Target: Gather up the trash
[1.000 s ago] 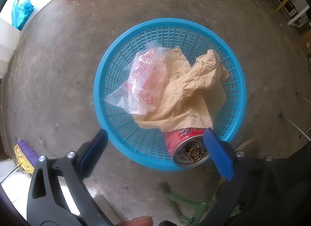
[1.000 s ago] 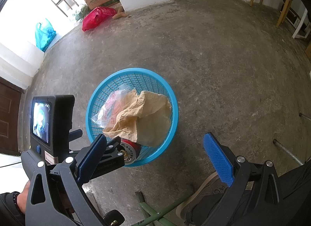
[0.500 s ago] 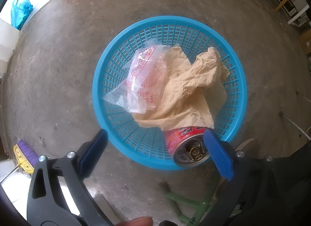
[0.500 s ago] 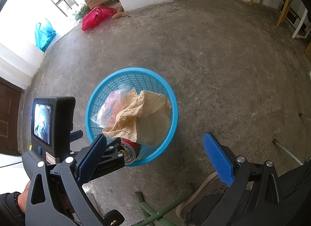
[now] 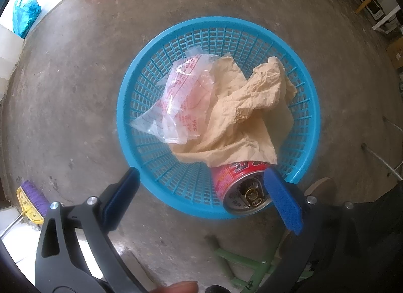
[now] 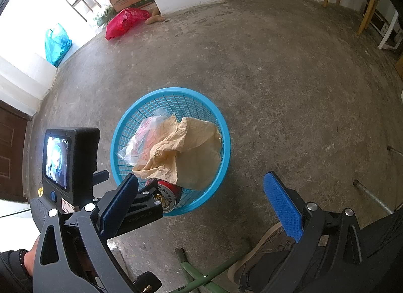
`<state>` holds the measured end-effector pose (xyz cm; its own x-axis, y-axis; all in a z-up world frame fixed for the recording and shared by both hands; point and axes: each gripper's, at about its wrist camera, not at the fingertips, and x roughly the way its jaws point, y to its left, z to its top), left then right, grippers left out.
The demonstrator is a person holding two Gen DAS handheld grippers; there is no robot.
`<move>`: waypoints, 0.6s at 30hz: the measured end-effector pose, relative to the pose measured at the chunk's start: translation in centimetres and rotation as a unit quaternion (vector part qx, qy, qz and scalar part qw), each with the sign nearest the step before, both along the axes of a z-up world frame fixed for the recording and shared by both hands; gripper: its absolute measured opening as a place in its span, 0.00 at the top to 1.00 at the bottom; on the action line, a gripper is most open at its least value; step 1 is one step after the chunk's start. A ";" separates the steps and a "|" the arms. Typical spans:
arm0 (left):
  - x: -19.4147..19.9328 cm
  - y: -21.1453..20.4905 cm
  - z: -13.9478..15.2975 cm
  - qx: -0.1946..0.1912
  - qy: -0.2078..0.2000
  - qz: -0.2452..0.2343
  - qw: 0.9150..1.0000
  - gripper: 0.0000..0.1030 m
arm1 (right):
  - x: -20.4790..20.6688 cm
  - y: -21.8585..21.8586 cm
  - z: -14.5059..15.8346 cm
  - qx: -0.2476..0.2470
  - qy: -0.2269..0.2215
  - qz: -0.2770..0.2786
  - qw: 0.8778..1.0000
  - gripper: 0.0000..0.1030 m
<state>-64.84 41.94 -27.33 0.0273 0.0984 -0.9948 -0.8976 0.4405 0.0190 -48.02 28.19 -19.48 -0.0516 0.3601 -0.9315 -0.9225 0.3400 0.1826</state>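
Your left gripper (image 5: 201, 193) hangs spread wide over the blue basket (image 5: 311, 141) on the floor, gripping nothing. The red can (image 5: 236, 182) lies inside at the basket's 6 o'clock rim, under crumpled paper (image 5: 241, 119). Your right gripper (image 6: 201, 193) is likewise apart and empty.

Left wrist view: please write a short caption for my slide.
Open left tongs above blue basket holding red can, crumpled paper, plastic bag.

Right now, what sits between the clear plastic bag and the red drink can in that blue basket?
Crumpled tan paper lies between the clear plastic bag and red can, seen in both views.
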 end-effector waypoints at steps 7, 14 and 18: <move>-0.1 -0.1 -0.1 -0.001 -0.002 0.000 1.000 0.08 | 0.0 0.0 0.0 0.000 0.000 0.000 1.000 0.06; -0.1 -0.1 -0.1 -0.002 -0.001 -0.004 1.000 0.08 | 0.0 0.0 0.0 0.000 0.000 0.000 1.000 0.06; 0.0 -0.2 -0.1 -0.003 -0.002 -0.003 1.000 0.08 | 0.0 0.1 0.1 0.000 0.000 0.000 1.000 0.06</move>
<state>-64.79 41.77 -27.41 0.0317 0.0929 -0.9952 -0.8952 0.4455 0.0130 -48.01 28.26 -19.39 -0.0518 0.3598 -0.9316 -0.9223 0.3404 0.1828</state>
